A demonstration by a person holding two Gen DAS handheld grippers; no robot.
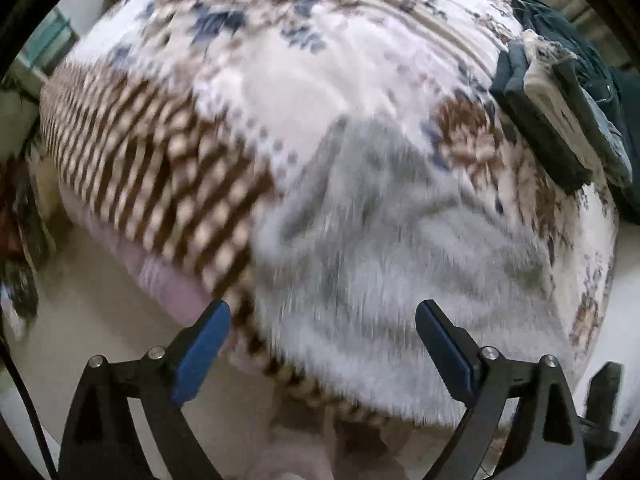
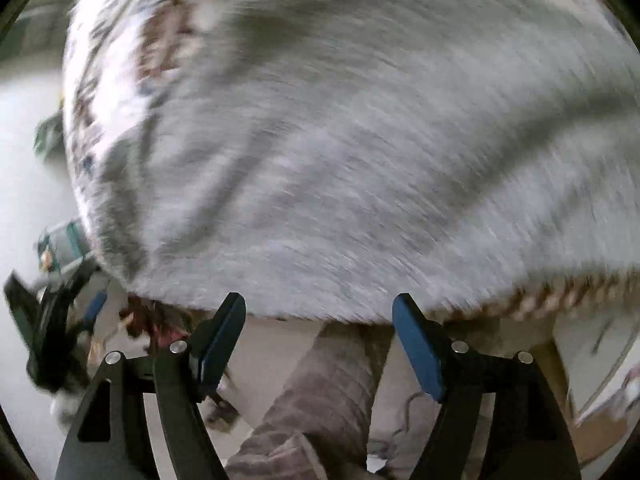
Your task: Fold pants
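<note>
My left gripper (image 1: 323, 338) hangs above the near edge of the bed (image 1: 280, 80), its blue-padded fingers (image 1: 202, 354) spread wide with nothing between them. The pants (image 1: 400, 240), a pale grey fleecy heap, lie on the bed's patterned blanket (image 1: 152, 152) close to that near edge, directly ahead of my left fingers and a little to their right. The cloth looks rumpled with a few soft folds, though motion blur keeps me from reading how the legs are arranged. The blanket carries brown-and-cream checks on its left side and blue and brown flower shapes farther back. At the far right of the bed sits a stack of dark folded clothes (image 1: 560, 112) with something light sandwiched in it, well apart from the pants.

My right gripper (image 2: 319, 344) is also spread open and holds nothing; its fingers (image 2: 418, 350) sit just off the edge of the bed, below the hem of the pants (image 2: 340, 140), which fill most of that view. Under and between those fingers I see my own leg (image 2: 320, 400) in brownish ribbed trousers over the pale floor (image 2: 24, 160). At the left of the right wrist view, the left gripper (image 2: 60, 340) shows as a dark blurred shape.
</note>
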